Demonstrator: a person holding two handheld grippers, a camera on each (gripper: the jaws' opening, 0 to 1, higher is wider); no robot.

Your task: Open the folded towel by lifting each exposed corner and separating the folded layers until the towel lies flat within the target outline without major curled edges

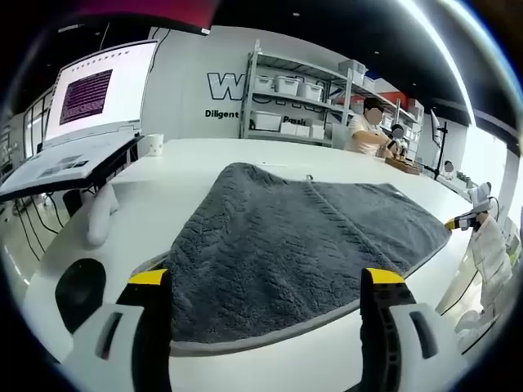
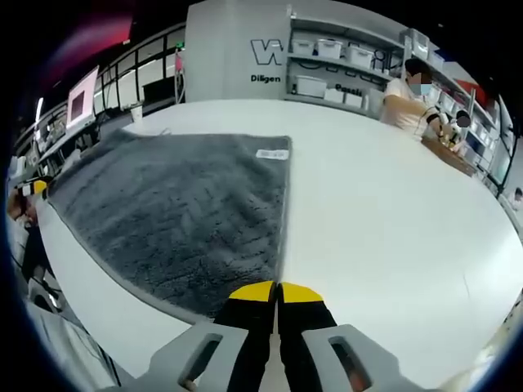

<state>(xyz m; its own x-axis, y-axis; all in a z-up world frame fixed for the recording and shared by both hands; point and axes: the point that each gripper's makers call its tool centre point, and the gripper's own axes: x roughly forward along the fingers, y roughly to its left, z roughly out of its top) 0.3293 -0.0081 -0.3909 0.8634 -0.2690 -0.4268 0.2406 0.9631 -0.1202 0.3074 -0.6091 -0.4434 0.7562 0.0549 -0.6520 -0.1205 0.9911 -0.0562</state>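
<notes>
A grey towel (image 1: 286, 245) lies spread on the white table (image 1: 188, 163); in the right gripper view the towel (image 2: 180, 212) carries a small white label (image 2: 272, 153) near its far edge. My left gripper (image 1: 265, 278) is open, its jaws straddling the towel's near edge without touching it. My right gripper (image 2: 278, 291) is shut at the towel's near corner, which runs in under the closed tips and is hidden there. That right gripper (image 1: 466, 219) also appears at the towel's right corner in the left gripper view, and the left gripper (image 2: 34, 189) peeks in at the towel's left side.
A laptop (image 1: 90, 106) on a stand and a white cup (image 1: 152, 144) sit at the table's far left. A person (image 2: 409, 98) works at another bench before storage shelves (image 1: 294, 90). Bare white tabletop (image 2: 392, 212) stretches to the right of the towel.
</notes>
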